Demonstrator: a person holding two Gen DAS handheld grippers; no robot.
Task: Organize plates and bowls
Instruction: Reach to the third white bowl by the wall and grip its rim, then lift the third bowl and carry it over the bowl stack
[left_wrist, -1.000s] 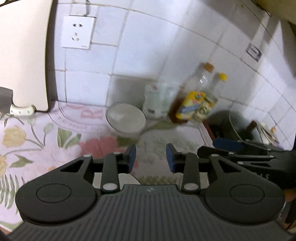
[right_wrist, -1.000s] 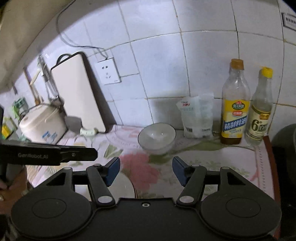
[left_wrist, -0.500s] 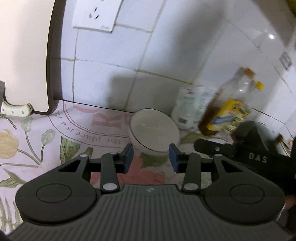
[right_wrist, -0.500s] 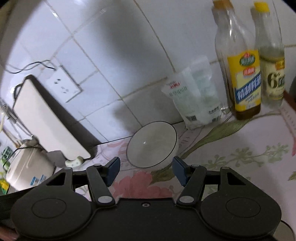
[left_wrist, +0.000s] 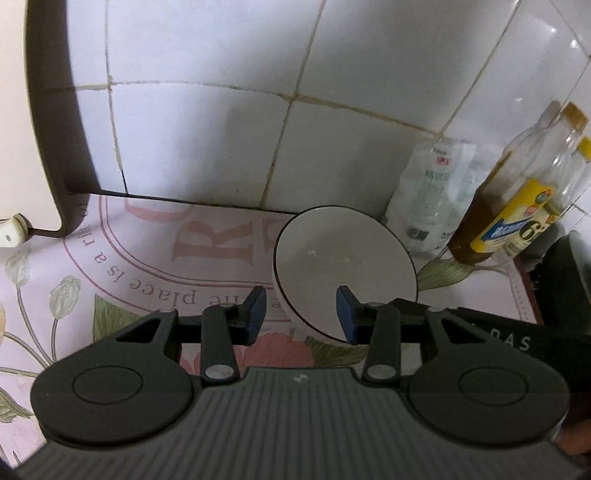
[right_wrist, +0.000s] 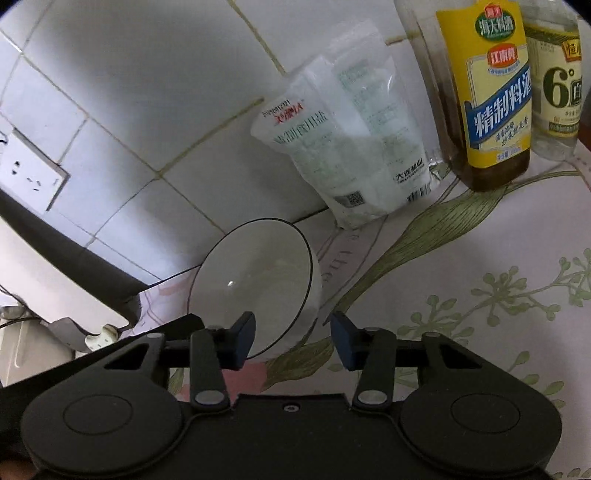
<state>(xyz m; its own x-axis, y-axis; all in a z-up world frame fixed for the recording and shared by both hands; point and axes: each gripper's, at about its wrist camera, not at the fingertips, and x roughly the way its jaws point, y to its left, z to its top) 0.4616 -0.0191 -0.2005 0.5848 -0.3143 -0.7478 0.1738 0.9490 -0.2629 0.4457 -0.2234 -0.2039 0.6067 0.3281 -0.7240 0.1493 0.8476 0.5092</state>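
White wall tiles back the flowered desk (left_wrist: 110, 280), where the bowl (left_wrist: 343, 266) stands just ahead of both tools. The left tool (left_wrist: 301, 314) gapes across its near rim and the right tool (right_wrist: 291, 341), jaws closing, straddles its side, neither pinching yet. Gripping and lifting looks next; any plates lie out of view.

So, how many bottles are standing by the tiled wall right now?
2. The bottle with the yellow label stands right of the white bag; the clear bottle with a "6°" label stands just to its right. More may be hidden beyond the frame.
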